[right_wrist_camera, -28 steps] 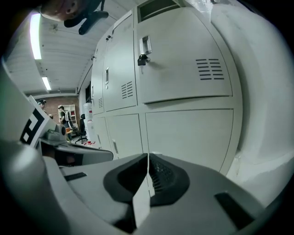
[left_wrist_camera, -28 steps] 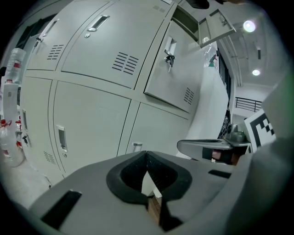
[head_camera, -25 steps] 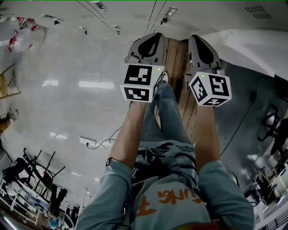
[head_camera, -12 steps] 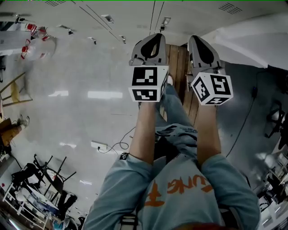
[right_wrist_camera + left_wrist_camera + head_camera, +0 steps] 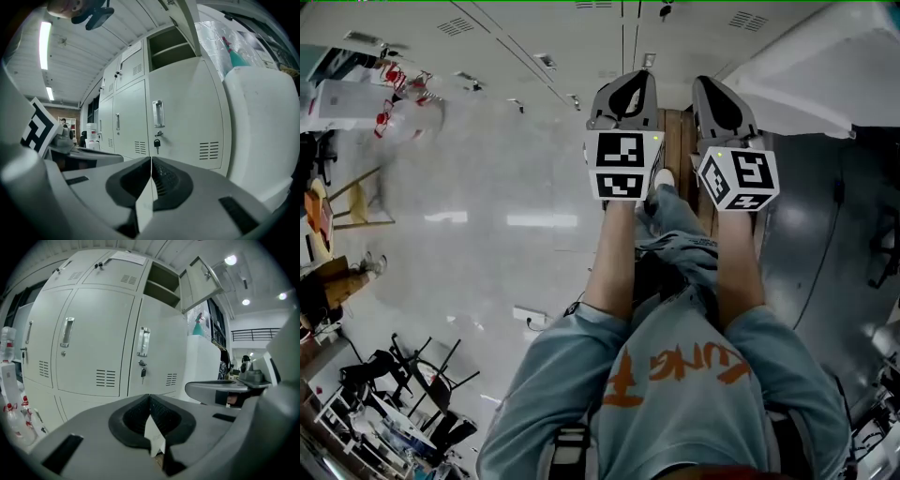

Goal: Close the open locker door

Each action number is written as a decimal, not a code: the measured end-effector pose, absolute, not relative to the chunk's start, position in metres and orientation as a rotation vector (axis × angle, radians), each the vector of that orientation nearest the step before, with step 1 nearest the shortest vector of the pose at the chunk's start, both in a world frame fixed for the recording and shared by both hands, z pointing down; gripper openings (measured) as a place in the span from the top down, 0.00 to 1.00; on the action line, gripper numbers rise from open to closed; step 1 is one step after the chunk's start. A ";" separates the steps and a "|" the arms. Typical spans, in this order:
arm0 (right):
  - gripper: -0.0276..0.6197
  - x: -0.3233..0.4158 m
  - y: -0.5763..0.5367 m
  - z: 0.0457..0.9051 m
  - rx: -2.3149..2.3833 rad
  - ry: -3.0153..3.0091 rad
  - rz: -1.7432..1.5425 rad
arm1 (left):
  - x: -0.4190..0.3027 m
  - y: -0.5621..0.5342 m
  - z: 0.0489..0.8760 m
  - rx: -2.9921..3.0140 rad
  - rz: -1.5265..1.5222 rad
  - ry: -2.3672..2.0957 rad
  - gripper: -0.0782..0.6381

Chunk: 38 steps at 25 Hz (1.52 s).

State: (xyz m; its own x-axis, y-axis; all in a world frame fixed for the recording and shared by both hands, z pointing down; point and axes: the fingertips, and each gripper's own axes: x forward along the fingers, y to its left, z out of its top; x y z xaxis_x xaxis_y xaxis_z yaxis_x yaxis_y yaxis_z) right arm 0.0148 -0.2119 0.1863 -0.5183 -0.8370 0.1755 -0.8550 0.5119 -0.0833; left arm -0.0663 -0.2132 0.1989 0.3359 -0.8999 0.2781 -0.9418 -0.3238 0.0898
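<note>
the pale grey top-row locker door [image 5: 200,284] stands swung open.

Black chairs [image 5: 427,370], power strip [image 5: 530,316], glossy floor [image 5: 487,262]

Pale grey lockers [image 5: 93,348], black-and-white patterned cubes [image 5: 623,165], orange-lettered blue shirt [image 5: 675,412]

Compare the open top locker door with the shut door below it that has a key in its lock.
The top door hangs swung out, baring a shelf; the lower door is shut flush. The top door is much shorter than the tall lower door. A key hangs under the lower door's handle; none shows on the top door. Both are pale grey metal, in one column.
</note>
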 end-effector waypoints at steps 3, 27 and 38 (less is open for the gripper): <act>0.91 0.019 -0.205 0.172 1.501 -2.631 0.199 | -0.057 -0.208 0.181 2.438 0.278 -1.644 0.86; 0.91 0.055 -0.194 0.134 1.611 -2.615 0.148 | -0.037 -0.193 0.145 2.516 0.254 -1.622 0.86; 0.91 0.054 -0.191 0.130 1.612 -2.631 0.117 | -0.033 -0.191 0.142 2.539 0.245 -1.617 0.86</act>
